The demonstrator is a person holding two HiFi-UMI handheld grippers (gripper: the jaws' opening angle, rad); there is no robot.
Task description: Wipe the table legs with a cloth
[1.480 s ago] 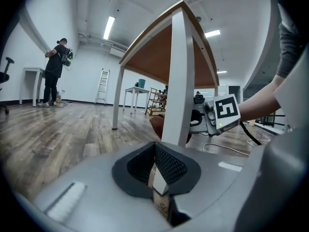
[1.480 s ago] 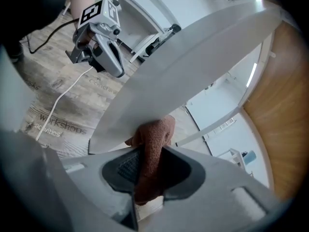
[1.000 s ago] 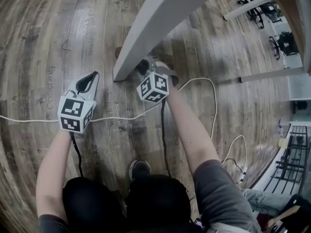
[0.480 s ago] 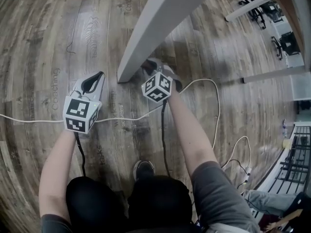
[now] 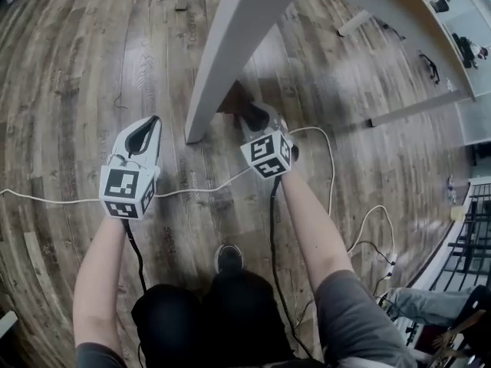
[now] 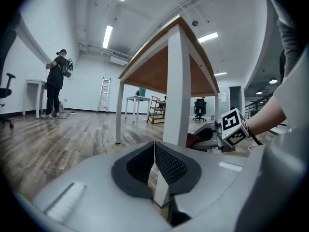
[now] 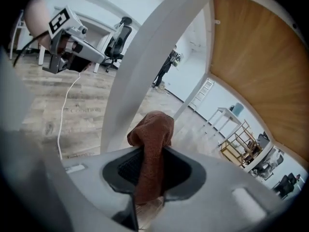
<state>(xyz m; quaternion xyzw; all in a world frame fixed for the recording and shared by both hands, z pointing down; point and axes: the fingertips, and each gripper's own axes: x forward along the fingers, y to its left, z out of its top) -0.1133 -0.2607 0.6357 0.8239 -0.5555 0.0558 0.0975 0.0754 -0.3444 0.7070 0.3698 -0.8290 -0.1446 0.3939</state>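
The right gripper [image 7: 152, 166] pinches a brown cloth [image 7: 153, 129] between its jaws; the bunched end pokes out past the tips, just beside the foot of the white table leg [image 7: 137, 66], which rises ahead and to their left. Whether cloth and leg touch cannot be told. The left gripper [image 6: 155, 161] hangs left of that leg, jaws pressed together on nothing; a white cable [image 5: 201, 188] crosses the wooden floor [image 5: 77, 67] beneath both.
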